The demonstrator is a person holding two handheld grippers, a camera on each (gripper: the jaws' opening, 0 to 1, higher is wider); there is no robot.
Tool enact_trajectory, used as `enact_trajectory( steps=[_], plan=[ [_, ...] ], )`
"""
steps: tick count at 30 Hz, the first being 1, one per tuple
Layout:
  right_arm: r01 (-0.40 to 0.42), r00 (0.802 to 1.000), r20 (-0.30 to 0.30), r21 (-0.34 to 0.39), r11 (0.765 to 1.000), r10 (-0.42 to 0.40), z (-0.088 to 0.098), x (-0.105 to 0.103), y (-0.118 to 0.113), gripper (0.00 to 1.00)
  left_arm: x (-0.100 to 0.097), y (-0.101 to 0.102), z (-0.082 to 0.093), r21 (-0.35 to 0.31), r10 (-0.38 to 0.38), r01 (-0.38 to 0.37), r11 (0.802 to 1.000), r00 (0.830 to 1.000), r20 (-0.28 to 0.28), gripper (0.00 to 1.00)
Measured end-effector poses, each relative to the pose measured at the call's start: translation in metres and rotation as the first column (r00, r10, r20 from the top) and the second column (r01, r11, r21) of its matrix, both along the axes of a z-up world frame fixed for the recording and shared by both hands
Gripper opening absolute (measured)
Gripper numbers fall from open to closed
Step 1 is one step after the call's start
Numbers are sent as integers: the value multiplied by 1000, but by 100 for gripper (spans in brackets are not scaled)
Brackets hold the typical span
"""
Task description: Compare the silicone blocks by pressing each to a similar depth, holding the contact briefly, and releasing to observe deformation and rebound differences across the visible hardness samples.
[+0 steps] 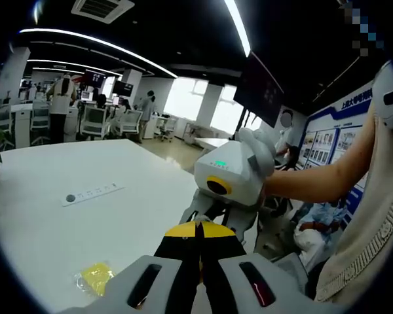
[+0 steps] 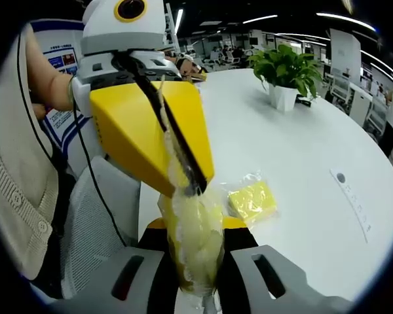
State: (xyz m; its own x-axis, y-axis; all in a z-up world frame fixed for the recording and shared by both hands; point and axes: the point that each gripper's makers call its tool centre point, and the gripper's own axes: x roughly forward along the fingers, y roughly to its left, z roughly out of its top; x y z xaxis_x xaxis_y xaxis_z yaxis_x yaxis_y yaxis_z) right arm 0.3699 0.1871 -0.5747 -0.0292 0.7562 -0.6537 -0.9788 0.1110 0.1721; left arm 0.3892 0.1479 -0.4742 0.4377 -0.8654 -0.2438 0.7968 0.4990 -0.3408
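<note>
You had both tongs up off the desk (image 2: 295, 124), meeting nose to nose over its near edge. In the right gripper view, your right tongs (image 2: 195, 261) were closed around a bagged yellow block (image 2: 195, 245), pale silicone in clear wrap, standing roughly upright between the jaws, long axis running up along them. The left tongs (image 2: 196, 186) came in from above-left w/ tips pinched on the top of that same bag, so the sample hung between the two, touching both. In the left gripper view, the left tongs (image 1: 199, 230) showed jaws shut tight, no gap visible; the bag itself wasn't readable there, hidden past the tips.

The second bagged yellow block (image 2: 253, 200) lay flat on the desk, just beside the held one, fwd and to the right of your right tongs, long axis angled away across the desk. From the left gripper view the same block (image 1: 95, 277) sat low and left of the jaws. Right tongs looked nearer to it, IMO.

Judgement: for the next press you'd need one side freed first. Risk: wrap slipping instead of the silicone deforming.
</note>
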Motion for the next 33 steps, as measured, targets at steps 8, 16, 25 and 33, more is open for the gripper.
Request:
enact_trajectory(
  steps=[8, 16, 25, 33],
  plan=[
    [-3, 1000, 3, 0, 1000, 3, 0, 1, 0, 13, 1, 1, 0, 4, 3, -3, 1000, 1000, 1, 0],
    [-4, 1000, 8, 0, 1000, 4, 0, 3, 1, 15, 3, 2, 1, 3, 14, -14, 1000, 1000, 2, 0],
    [-20, 998, 58, 5, 1000, 19, 2, 6, 4, 19, 2, 5, 2, -20, 32, -32, 999, 999, -15, 0],
    [-41, 997, 71, 19, 999, 40, 2, 5, 8, 22, 3, 12, 1, -48, 50, -52, 998, 998, -36, 0]
  ],
)
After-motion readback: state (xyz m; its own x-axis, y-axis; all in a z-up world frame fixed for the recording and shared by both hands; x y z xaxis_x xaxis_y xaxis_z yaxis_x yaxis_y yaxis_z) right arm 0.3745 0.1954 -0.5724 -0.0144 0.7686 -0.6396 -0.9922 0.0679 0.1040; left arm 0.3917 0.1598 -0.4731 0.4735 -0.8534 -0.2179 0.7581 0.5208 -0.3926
